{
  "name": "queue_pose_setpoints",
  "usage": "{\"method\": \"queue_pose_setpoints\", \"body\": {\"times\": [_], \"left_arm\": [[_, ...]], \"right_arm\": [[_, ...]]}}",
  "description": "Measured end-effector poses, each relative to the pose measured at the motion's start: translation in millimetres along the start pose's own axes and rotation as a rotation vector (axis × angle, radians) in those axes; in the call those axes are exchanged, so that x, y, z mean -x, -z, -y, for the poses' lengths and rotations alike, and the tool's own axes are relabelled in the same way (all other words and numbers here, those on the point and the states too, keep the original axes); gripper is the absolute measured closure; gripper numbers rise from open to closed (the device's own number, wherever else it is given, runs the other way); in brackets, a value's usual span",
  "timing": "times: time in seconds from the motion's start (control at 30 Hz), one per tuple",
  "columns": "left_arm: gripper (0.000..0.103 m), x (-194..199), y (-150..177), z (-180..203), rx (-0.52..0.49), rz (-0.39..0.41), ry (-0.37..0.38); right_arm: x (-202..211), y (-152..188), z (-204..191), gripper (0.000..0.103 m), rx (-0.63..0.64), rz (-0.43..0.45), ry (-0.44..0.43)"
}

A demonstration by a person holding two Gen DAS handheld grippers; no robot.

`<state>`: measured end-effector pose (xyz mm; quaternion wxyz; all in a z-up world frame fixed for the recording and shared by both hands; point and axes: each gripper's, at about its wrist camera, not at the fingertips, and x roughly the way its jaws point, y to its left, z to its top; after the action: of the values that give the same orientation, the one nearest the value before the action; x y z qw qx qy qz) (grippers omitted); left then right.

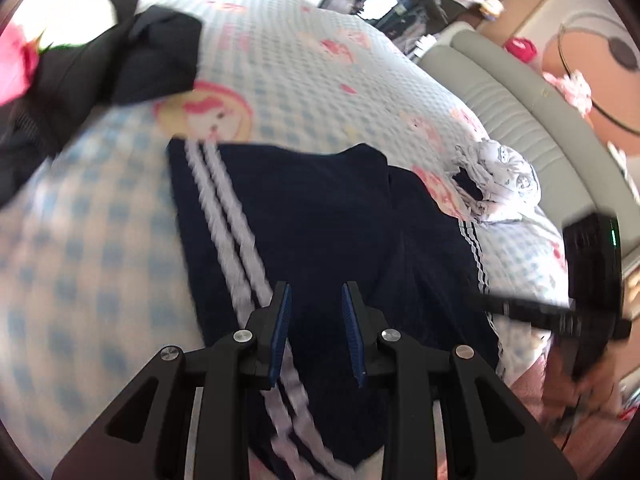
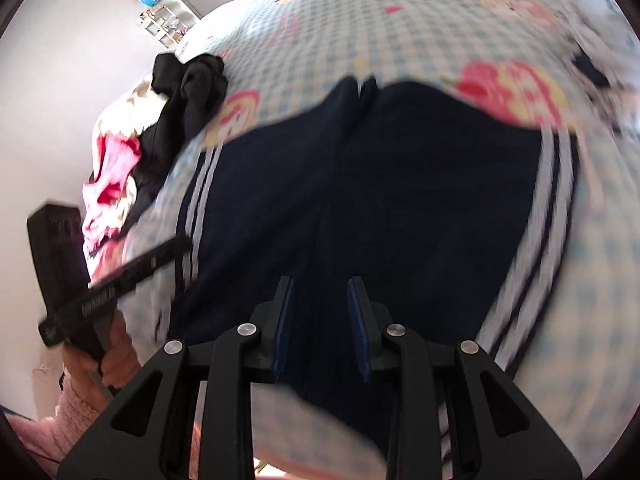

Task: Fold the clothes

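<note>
Navy track shorts with white side stripes (image 1: 320,216) lie flat on the blue checked bed sheet (image 1: 100,240). They also show in the right wrist view (image 2: 400,200). My left gripper (image 1: 316,296) is open, above the near edge of the shorts by the left stripes. My right gripper (image 2: 320,292) is open, above the near middle of the shorts. Nothing is between either pair of fingers. Each gripper shows in the other's view, the right one (image 1: 592,280) and the left one (image 2: 80,272).
A pile of black clothes (image 1: 120,60) and a pink garment (image 1: 12,64) lie at the far left of the bed. A white patterned garment (image 1: 500,180) is bunched at the right by the padded grey headboard (image 1: 520,112). A shelf stands beyond.
</note>
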<state>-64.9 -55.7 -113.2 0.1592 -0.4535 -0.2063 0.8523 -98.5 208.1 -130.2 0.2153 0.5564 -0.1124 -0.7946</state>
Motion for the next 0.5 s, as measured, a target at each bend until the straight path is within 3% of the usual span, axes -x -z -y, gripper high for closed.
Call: {"method": "queue_pose_setpoints", "body": {"times": [0.13, 0.27, 0.33, 0.5], "left_arm": [[0.075, 10.8, 20.3, -6.7, 0.056, 0.023, -0.022], [0.075, 28.4, 36.1, -14.3, 0.098, 0.037, -0.042], [0.075, 39.5, 44.0, -18.9, 0.117, 0.049, -0.057], [0.075, 46.1, 62.8, -24.3, 0.082, -0.025, -0.046]], "right_arm": [[2.8, 42.1, 1.8, 0.076, -0.054, 0.008, -0.008], [20.3, 67.8, 10.7, 0.076, -0.09, 0.056, 0.061], [31.7, 76.5, 17.1, 0.076, -0.127, 0.076, 0.044], [45.8, 84.5, 19.5, 0.076, -0.127, 0.1, 0.073]]}}
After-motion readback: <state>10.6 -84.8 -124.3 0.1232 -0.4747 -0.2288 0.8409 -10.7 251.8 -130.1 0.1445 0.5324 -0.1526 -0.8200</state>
